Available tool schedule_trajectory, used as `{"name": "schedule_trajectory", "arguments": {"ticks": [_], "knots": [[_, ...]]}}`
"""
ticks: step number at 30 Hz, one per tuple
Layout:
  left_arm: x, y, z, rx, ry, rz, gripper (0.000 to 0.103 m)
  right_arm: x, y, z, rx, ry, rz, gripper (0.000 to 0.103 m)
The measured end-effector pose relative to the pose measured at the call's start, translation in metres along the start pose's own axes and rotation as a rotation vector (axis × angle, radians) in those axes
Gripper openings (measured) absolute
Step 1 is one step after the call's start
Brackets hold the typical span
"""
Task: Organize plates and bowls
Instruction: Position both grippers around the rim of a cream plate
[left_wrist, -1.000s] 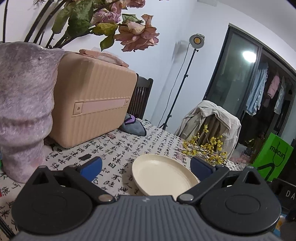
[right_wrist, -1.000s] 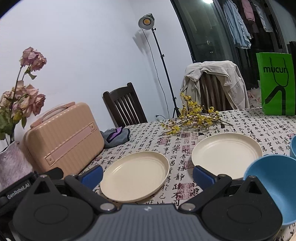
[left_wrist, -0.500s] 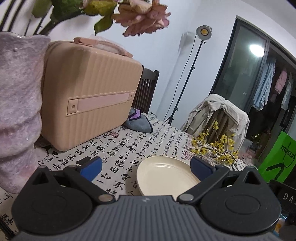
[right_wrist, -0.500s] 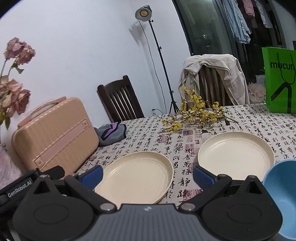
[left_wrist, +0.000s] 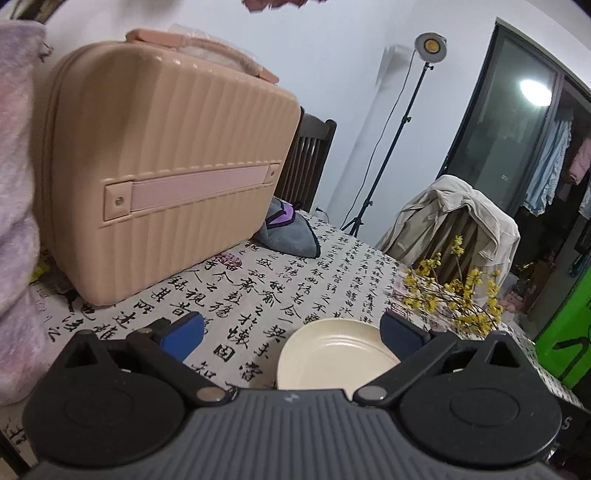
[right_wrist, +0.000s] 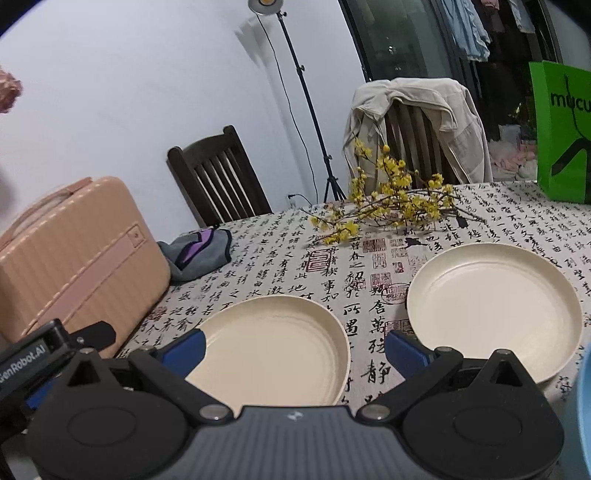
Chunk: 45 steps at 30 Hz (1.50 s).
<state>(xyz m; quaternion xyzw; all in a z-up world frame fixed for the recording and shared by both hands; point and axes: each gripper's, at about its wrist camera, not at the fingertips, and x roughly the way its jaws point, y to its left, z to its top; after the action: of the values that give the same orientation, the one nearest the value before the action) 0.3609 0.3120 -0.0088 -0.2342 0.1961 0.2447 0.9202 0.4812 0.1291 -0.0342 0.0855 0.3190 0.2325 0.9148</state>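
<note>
Right gripper (right_wrist: 293, 345) hovering spread over near plate (right_wrist: 273, 347), lining up a rim pinch. Left gripper (left_wrist: 290, 330) waiting spread, holding nothing.

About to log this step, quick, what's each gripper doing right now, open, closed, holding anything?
Left gripper: open, holding nothing, a cream plate ahead of its fingers.
Right gripper: open, holding nothing, over the near cream plate.
</note>
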Motion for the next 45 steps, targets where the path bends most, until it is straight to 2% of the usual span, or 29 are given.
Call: {"name": "schedule_trajectory", "arguments": {"ticks": [5,11,14,17,19,25,30,32,36,40,45], "knots": [[0.023,0.003,0.006,-0.044,0.030,0.012,0.103,0.024,-0.002,0.005,0.029,0.017,-0.010,0.103],[0.045,0.007,-0.001,-0.077,0.031,0.022,0.103,0.043,-0.008,0.005,0.024,0.010,-0.019,0.103],[0.052,0.010,-0.011,-0.082,0.015,0.012,0.103,0.048,-0.015,0.002,0.040,0.018,-0.007,0.103],[0.058,0.015,-0.016,-0.099,0.058,-0.006,0.103,0.052,-0.017,0.002,0.028,0.021,-0.014,0.103],[0.058,0.018,-0.017,-0.104,0.056,-0.020,0.103,0.053,-0.020,0.003,0.032,0.020,-0.019,0.103],[0.059,0.016,-0.026,-0.076,0.070,-0.037,0.103,0.058,-0.024,0.000,0.013,0.016,-0.057,0.103],[0.060,0.012,-0.031,-0.048,0.067,-0.011,0.103,0.059,-0.021,-0.006,-0.034,0.007,-0.089,0.103],[0.063,0.012,-0.032,-0.042,0.089,-0.014,0.103,0.061,-0.022,-0.008,-0.040,0.012,-0.081,0.103],[0.068,0.011,-0.035,-0.035,0.109,-0.009,0.103,0.065,-0.020,-0.013,-0.071,0.024,-0.088,0.096],[0.068,0.009,-0.037,-0.015,0.106,0.004,0.103,0.066,-0.015,-0.016,-0.105,0.027,-0.081,0.094],[0.068,0.009,-0.038,-0.004,0.110,0.008,0.103,0.068,-0.008,-0.019,-0.137,0.036,-0.073,0.079]]}}
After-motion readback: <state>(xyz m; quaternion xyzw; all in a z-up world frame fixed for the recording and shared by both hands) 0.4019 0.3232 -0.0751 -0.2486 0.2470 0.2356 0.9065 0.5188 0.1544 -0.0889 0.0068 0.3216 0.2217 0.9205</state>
